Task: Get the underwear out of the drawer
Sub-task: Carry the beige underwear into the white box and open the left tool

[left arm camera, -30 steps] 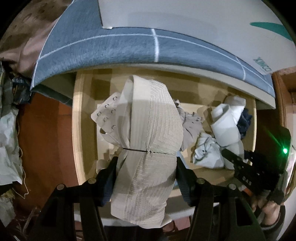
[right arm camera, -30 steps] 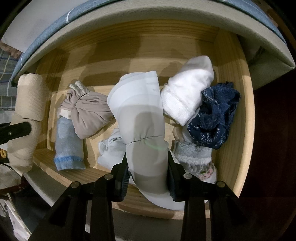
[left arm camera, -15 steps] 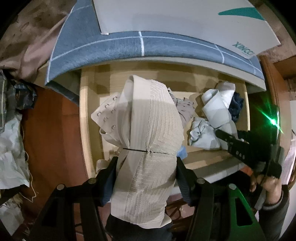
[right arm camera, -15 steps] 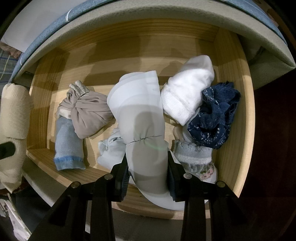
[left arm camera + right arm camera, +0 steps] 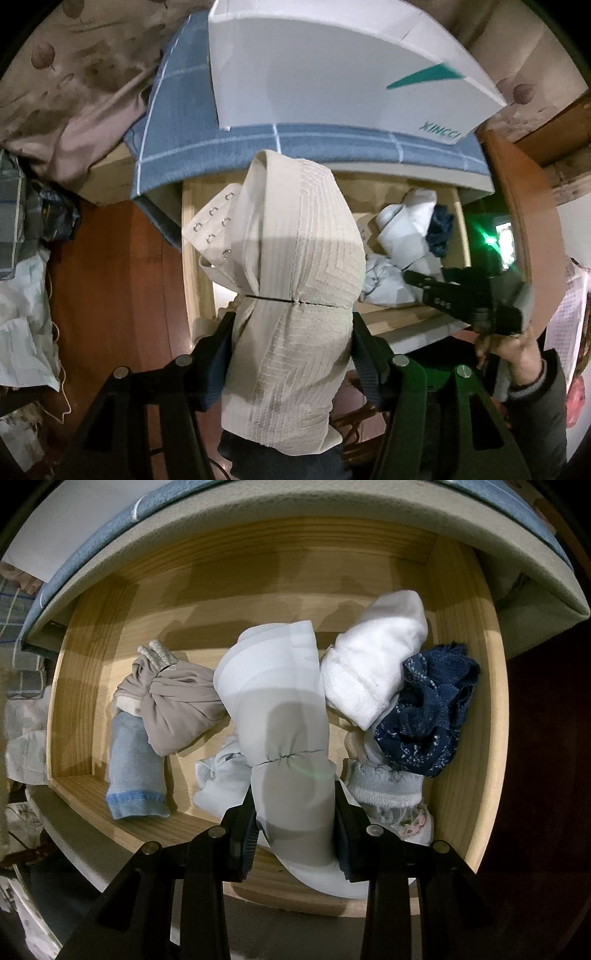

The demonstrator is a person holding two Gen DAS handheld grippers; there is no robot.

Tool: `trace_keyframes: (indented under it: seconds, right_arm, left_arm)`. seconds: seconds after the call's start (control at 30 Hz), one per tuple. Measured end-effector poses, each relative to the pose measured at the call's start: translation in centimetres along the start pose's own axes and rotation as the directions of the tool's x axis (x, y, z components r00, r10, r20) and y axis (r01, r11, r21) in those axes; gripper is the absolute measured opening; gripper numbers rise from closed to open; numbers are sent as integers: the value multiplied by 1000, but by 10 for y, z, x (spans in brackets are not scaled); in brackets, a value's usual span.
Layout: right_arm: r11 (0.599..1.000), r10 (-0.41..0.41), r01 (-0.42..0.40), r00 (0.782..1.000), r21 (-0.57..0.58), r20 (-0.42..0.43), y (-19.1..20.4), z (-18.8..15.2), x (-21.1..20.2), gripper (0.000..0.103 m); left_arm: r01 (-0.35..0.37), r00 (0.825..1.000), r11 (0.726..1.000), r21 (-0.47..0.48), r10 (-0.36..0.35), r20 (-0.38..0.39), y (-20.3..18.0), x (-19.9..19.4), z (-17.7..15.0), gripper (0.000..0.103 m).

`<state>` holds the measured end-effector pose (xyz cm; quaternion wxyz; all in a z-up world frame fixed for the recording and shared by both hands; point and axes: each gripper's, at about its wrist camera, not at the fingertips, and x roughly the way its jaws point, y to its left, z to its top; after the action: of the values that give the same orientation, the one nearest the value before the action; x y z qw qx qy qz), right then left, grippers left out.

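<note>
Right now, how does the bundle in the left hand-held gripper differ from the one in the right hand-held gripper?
The beige bundle is ribbed and textured, with a hook-and-eye flap; the pale grey-white bundle is smooth. The beige one looks raised clear of the wooden drawer; the pale one hangs over the clothes inside it. Both are rolled, tied around the middle and clamped between pads.

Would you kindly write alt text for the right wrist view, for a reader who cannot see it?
The right gripper clamps a rolled pale grey garment above an open wooden drawer. Inside lie a taupe bundle, a light blue roll, a white roll and navy lace underwear.
</note>
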<state>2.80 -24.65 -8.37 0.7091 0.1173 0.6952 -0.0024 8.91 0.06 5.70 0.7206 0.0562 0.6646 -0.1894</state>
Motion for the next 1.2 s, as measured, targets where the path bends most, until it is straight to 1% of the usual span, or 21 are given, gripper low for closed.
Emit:
trace_keyframes:
  seconds: [0.23, 0.4, 0.5, 0.73, 0.9, 0.93, 1.07, 1.1, 1.2]
  right_arm:
    - [1000, -2, 2, 1000, -1, -1, 0, 0, 0, 33]
    - [1000, -10, 10, 1000, -6, -1, 2, 0, 1, 33]
    - [1000, -16, 16, 1000, -9, -1, 4, 0, 1, 33]
    - [1000, -26, 26, 1000, -6, 3, 8, -1, 1, 33]
    - [999, -38, 38, 999, -11, 3, 11, -1, 2, 33]
    - [999, -41, 41, 999, -11, 3, 11, -1, 2, 33]
    - [999, -41, 41, 999, -6, 6, 11, -2, 2, 33]
    - [999, -40, 40, 999, -6, 5, 11, -2, 2, 33]
    - [999, -40, 40, 999, -8, 3, 11, -2, 3, 33]
  left_arm:
    - [0, 996, 1000, 29, -2, 86, -7, -42, 3, 60]
    - [-33, 985, 999, 40, 26, 172, -11, -73, 13, 60]
    - [-50, 973, 998, 38, 40, 229, -12, -89, 21, 60]
    - [-53, 938, 999, 4, 48, 344, -15, -118, 49, 60]
    - [-58, 905, 998, -2, 54, 421, -21, -128, 76, 60]
    - [-63, 900, 998, -1, 57, 431, -22, -128, 81, 60]
    - [-81, 900, 997, 6, 70, 430, -26, -118, 106, 60]
    - [-98, 897, 995, 8, 85, 433, -28, -116, 112, 60]
    - [-143, 880, 989, 30, 114, 461, -34, -112, 132, 60]
